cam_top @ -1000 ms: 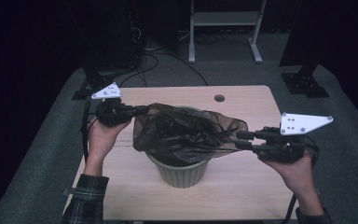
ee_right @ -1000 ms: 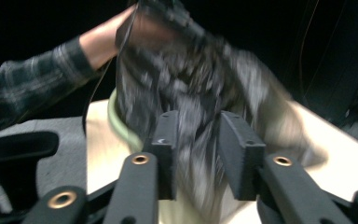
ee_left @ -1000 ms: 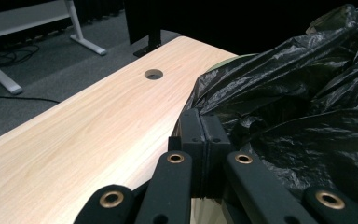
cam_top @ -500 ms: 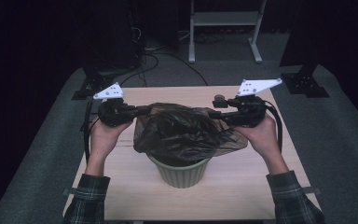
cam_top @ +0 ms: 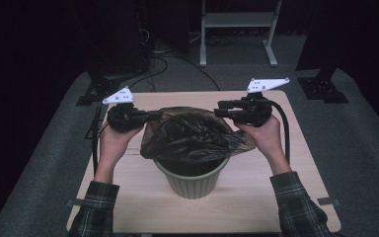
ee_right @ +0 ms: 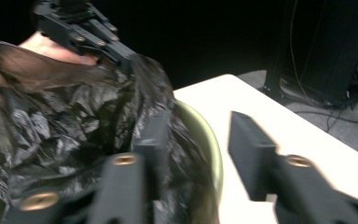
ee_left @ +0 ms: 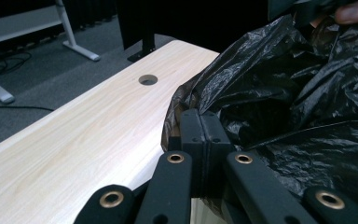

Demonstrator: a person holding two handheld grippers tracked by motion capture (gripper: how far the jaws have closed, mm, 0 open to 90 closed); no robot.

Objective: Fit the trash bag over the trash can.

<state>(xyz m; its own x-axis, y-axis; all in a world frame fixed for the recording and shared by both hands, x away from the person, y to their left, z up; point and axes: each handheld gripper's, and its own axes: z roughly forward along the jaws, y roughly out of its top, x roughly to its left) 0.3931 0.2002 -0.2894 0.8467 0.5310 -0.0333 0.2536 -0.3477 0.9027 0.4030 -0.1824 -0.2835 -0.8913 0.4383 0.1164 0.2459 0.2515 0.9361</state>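
While the left tongs stay clenched on the black bag, draped over the green bin mid-tabletop, the right tongs have just been opening, released beside its rim; bare wood surrounds.

Left hand-held gripper: black body, grey three-cornered plate on top, black cable trailing. Right hand-held gripper: same build. Jaw arms black with brass-ringed screws. Sleeves: dark plaid flannel.
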